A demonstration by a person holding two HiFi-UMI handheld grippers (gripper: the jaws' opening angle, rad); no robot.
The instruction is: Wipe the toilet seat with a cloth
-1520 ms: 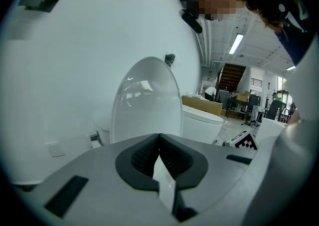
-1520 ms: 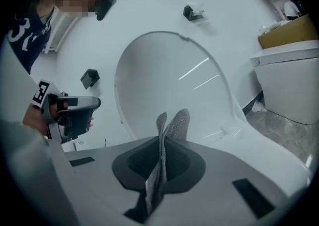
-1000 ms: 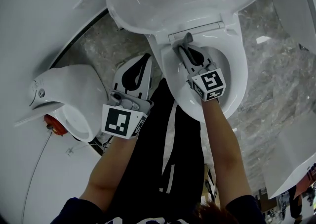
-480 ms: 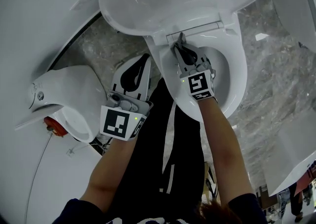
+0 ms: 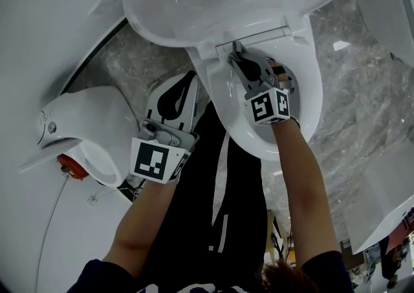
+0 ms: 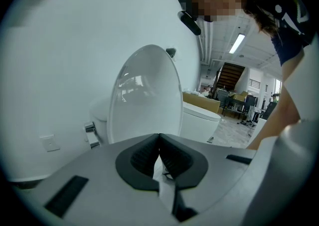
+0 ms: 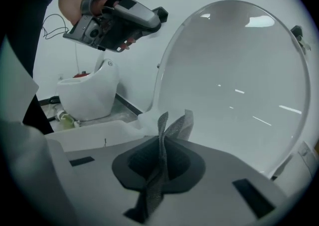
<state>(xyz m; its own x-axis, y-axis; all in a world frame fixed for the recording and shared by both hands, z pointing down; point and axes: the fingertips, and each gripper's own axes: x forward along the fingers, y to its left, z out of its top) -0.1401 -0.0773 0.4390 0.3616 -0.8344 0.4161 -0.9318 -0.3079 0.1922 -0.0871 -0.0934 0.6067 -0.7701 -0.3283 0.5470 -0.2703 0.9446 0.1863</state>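
Shifted the right gripper (image 5: pixel 237 55) a little toward the right side of the toilet seat (image 5: pixel 226 117) since half a second ago, bringing its marker cube (image 5: pixel 268 105) over the inner edge of the bowl opening. Kept the tip at the back of the seat, just beside the hinge. Clamps a grey mesh cloth (image 7: pixel 163 170) between closed jaws, with one fold standing up past the pads and a tail trailing out behind them. Reaches with that cloth to the seat's rear edge, close under the raised lid (image 5: pixel 226 0). Shows that lid upright and glossy across most of the right gripper view.

Holds the left gripper (image 5: pixel 187 85) off the toilet, just beyond the seat's left edge, above black trousers (image 5: pixel 213 207). Has its jaws closed, pads meeting at the tips. Looks from there toward the same upright lid.

Further out, near the left gripper: a smaller white fixture (image 5: pixel 97 130) with a red part (image 5: pixel 72 163) at its lower edge. Around both, grey marbled floor (image 5: pixel 362 91).
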